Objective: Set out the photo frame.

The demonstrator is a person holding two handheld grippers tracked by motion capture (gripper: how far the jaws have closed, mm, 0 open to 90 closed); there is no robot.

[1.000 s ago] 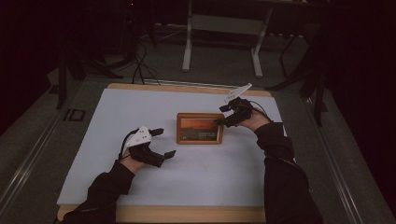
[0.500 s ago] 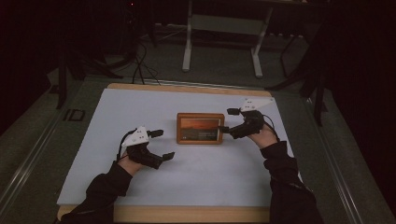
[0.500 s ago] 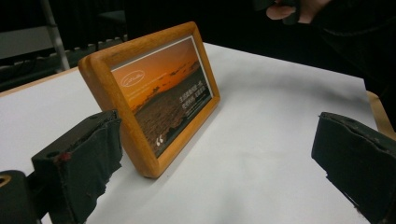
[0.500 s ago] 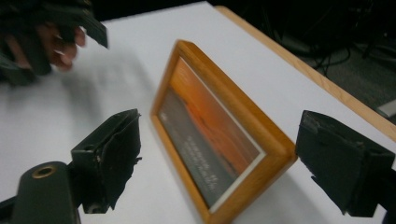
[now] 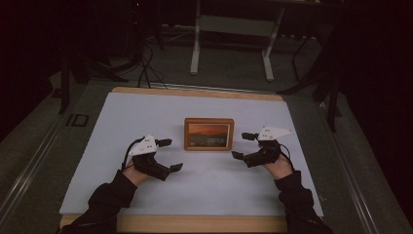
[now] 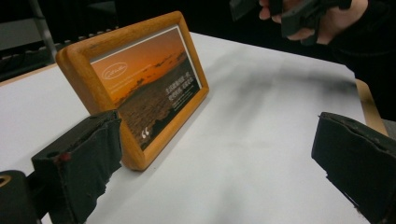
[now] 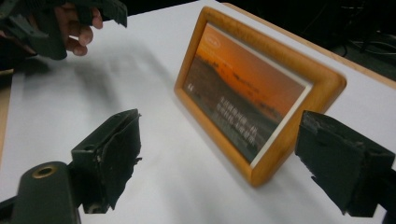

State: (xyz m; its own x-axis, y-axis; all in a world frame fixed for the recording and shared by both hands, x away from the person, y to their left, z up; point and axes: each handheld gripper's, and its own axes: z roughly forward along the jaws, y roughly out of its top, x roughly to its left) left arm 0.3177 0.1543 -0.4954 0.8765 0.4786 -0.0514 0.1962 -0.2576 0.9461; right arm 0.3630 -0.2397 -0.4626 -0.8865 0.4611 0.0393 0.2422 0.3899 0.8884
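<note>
A wooden picture frame (image 5: 209, 134) with an orange sunset print stands upright mid-table, leaning back a little. To its left my left gripper (image 5: 170, 154) rests low on the white surface, jaws wide apart and empty. My right gripper (image 5: 243, 146) sits to the right of the frame, also open and empty, its grey plate on top. In the left gripper view the frame (image 6: 140, 88) stands just beyond the left jaw, and the other hand holds its gripper at top right. The right gripper view has the frame (image 7: 254, 95) between and beyond the two jaws.
The white tabletop (image 5: 146, 112) has a wooden edge (image 5: 195, 223) along the front and back. Beyond the table, metal stand legs (image 5: 196, 44) and cables lie on a dark floor. Dark sleeves come in from the bottom of the high view.
My right gripper has come down from the frame's upper right corner to the table at its right, leaving the frame standing. The left gripper has barely shifted.
</note>
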